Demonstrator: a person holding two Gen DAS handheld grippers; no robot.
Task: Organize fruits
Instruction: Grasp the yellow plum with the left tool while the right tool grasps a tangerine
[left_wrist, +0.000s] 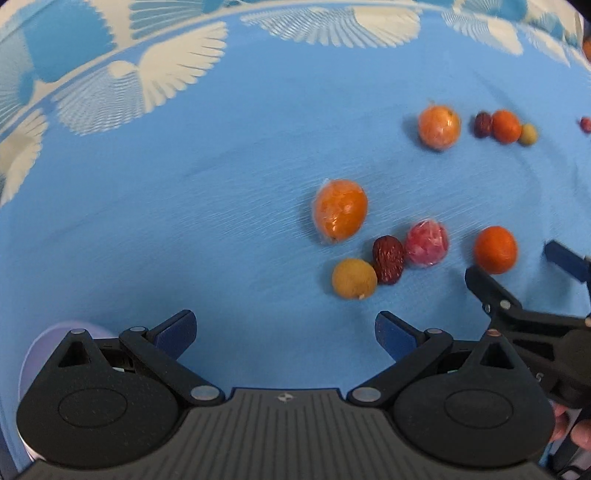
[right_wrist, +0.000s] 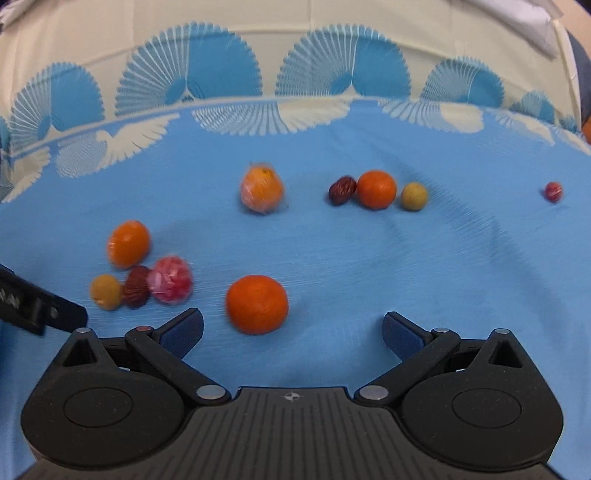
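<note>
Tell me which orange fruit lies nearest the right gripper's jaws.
The bare round orange mandarin, alone just ahead of the open right gripper; the other orange fruits lie farther off, some wrapped in plastic film.

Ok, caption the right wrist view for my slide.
Open right tool approaching a bare orange, other fruits scattered on the blue tablecloth.

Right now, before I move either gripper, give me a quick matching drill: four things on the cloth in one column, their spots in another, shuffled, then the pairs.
Things:
1. bare orange
2. pink wrapped fruit
3. small red fruit
4. plate

Places:
A. alone at far right
B. touching the dark red date
C. just ahead of the right gripper
D. behind the left gripper

Pairs: 1-C, 2-B, 3-A, 4-D
</note>
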